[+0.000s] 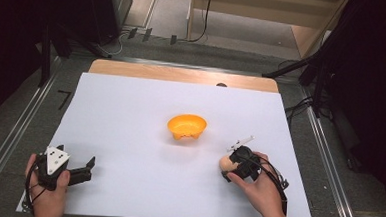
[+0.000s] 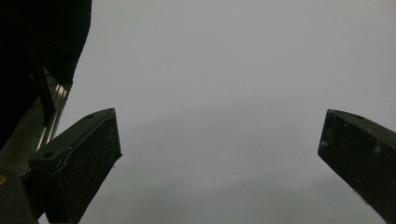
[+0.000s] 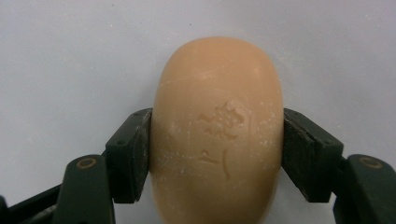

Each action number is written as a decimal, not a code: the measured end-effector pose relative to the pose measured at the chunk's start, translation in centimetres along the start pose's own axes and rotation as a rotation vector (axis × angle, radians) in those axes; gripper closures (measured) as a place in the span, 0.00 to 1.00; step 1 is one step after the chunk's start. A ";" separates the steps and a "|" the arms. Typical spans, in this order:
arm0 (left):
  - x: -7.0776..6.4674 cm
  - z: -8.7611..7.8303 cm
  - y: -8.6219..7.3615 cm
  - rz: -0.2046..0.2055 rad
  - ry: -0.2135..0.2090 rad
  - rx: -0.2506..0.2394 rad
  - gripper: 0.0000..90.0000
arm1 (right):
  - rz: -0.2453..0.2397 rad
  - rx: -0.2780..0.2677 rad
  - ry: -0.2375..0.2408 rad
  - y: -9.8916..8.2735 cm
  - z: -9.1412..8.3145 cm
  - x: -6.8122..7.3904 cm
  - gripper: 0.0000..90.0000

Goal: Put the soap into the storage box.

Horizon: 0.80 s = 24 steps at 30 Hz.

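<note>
White surface: my right tool clamped across oval peach soap bar, presumably for orange plastic bowl; left tool apart, idle.

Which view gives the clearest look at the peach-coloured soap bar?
The right gripper view: the soap bar sits close up, its stamped mark readable, with the right gripper clamped on both of its sides. The high view shows it small and half covered by that gripper. The left gripper view looks at the white table sheet.
</note>
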<state>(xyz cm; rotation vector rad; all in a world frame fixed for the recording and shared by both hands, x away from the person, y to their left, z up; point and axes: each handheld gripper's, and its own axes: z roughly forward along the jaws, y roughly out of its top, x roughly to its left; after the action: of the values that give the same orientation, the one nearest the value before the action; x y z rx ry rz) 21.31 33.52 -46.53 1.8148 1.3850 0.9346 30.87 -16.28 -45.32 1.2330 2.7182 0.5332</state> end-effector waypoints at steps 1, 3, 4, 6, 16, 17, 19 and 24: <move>0.0 0.0 0.0 0.000 0.000 0.001 0.00 | -0.015 0.000 0.002 0.0 0.0 -0.1 0.36; 0.0 0.0 0.0 0.000 0.000 0.000 0.00 | -0.034 0.005 0.002 0.0 0.0 -0.1 0.36; 0.0 0.0 0.0 -0.001 0.000 0.001 0.00 | -0.035 0.006 0.001 0.0 0.1 -0.1 0.36; 0.0 0.0 0.0 -0.001 0.000 0.001 0.00 | -0.038 0.006 0.005 -0.1 0.1 -0.2 0.36; 0.0 0.0 0.0 -0.001 -0.002 0.002 0.00 | -0.023 0.022 0.007 0.1 0.2 -0.2 0.36; 0.0 0.0 0.0 -0.001 -0.002 0.002 0.00 | -0.010 0.033 0.004 0.3 0.2 -0.1 0.36; 0.0 0.0 0.0 -0.003 -0.003 0.000 0.00 | -0.001 0.046 -0.010 0.5 0.2 0.0 0.36; 0.0 0.0 0.0 -0.001 0.000 0.003 0.00 | 0.018 0.031 -0.011 0.4 0.2 0.0 0.36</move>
<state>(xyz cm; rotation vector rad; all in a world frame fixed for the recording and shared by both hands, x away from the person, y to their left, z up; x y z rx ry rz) 21.31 33.53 -46.52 1.8163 1.3879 0.9318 31.18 -16.00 -45.38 1.2646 2.7193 0.4860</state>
